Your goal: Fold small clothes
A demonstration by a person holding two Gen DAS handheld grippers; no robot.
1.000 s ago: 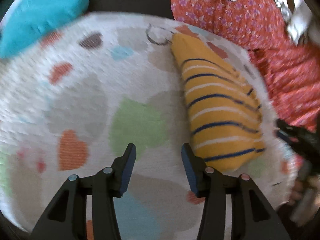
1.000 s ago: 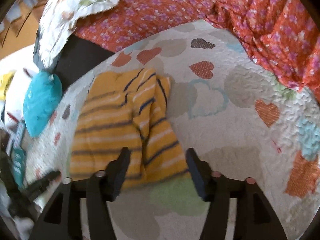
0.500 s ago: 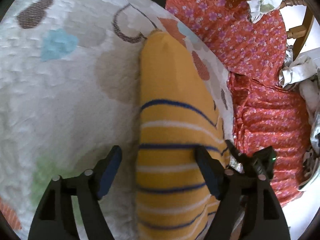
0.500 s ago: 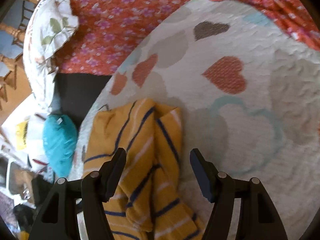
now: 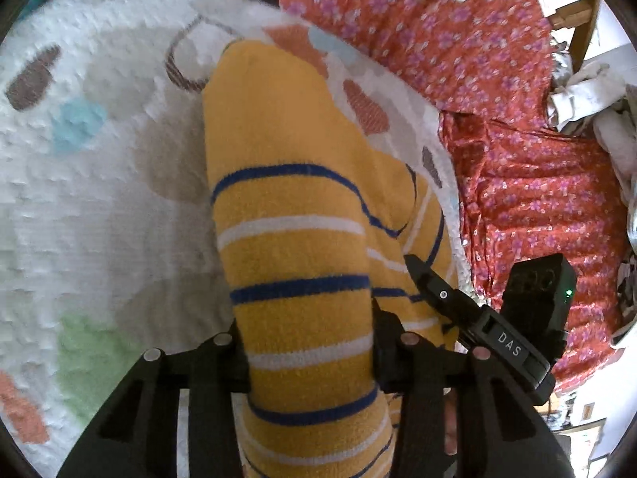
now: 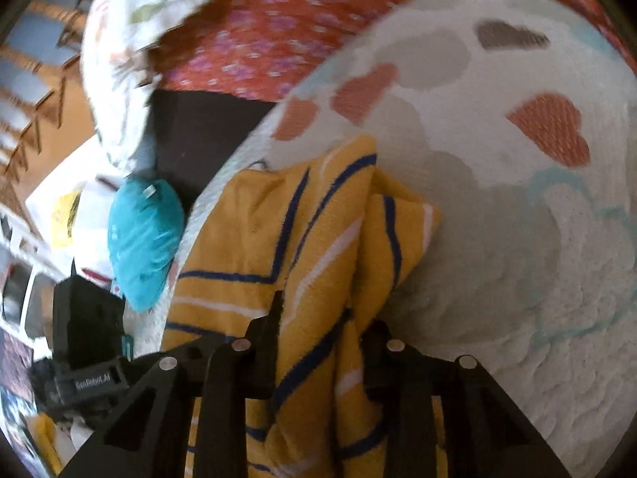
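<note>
A white quilted blanket printed with pastel hearts fills most of both views, its nubbly surface lying over a dark bed edge, with a crumpled red floral cloth at the upper right of the left view, a wooden chair beyond it, and a smooth teal cushion at the left of the right view. The fuzzy yellow garment, banded with navy and white stripes, runs up the middle of the blanket in soft folds. The left gripper and the right gripper have both just been closing, and each pair of fingers now pinches a bunched fold of that garment at the bottom of its view.
</note>
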